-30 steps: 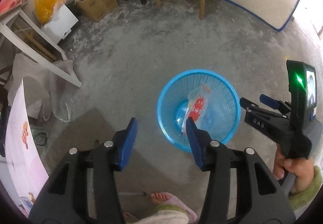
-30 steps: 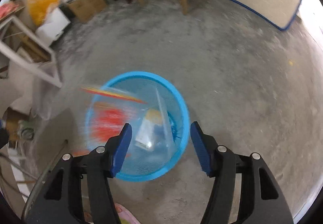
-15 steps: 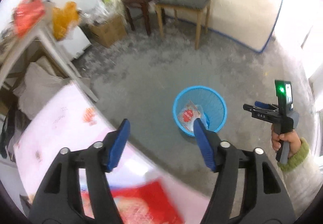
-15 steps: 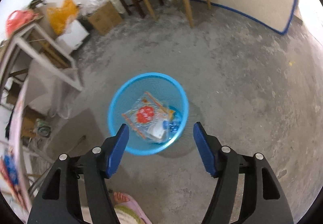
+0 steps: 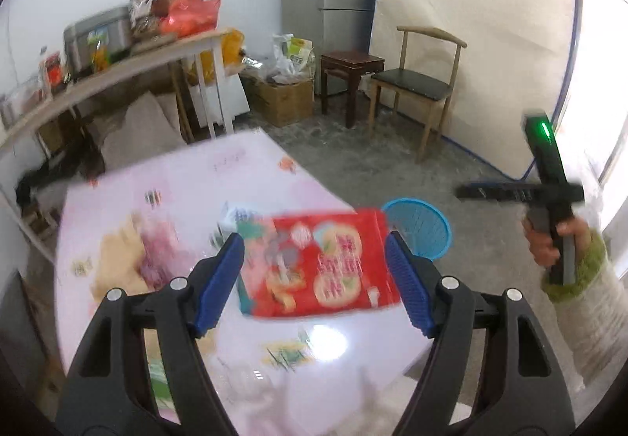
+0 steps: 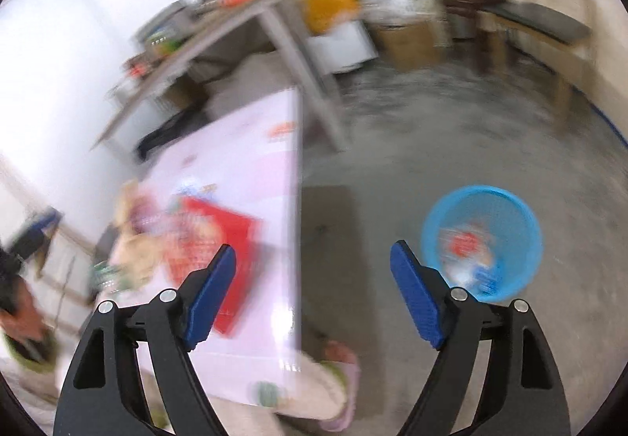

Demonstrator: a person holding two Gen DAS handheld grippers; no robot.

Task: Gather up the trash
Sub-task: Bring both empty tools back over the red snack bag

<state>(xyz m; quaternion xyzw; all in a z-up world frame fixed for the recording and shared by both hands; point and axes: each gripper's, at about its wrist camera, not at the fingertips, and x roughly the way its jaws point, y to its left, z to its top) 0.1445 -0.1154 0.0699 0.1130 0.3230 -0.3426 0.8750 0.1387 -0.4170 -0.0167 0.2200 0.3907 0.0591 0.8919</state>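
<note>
Pink tablecloth (image 5: 188, 184) fills the left of my view, with beige wrappers (image 5: 117, 259) lying blurred on it. Next over, a red snack bag (image 5: 333, 263) lies flat on the table, framed by my left gripper (image 5: 314, 275), jaws opening and empty, probably lining up a pick. Off the table's right edge, the blue basket (image 6: 482, 239) waits on the floor holding trash, handy for drops. My right gripper (image 6: 312, 294) is empty too, jaws opening.
</note>
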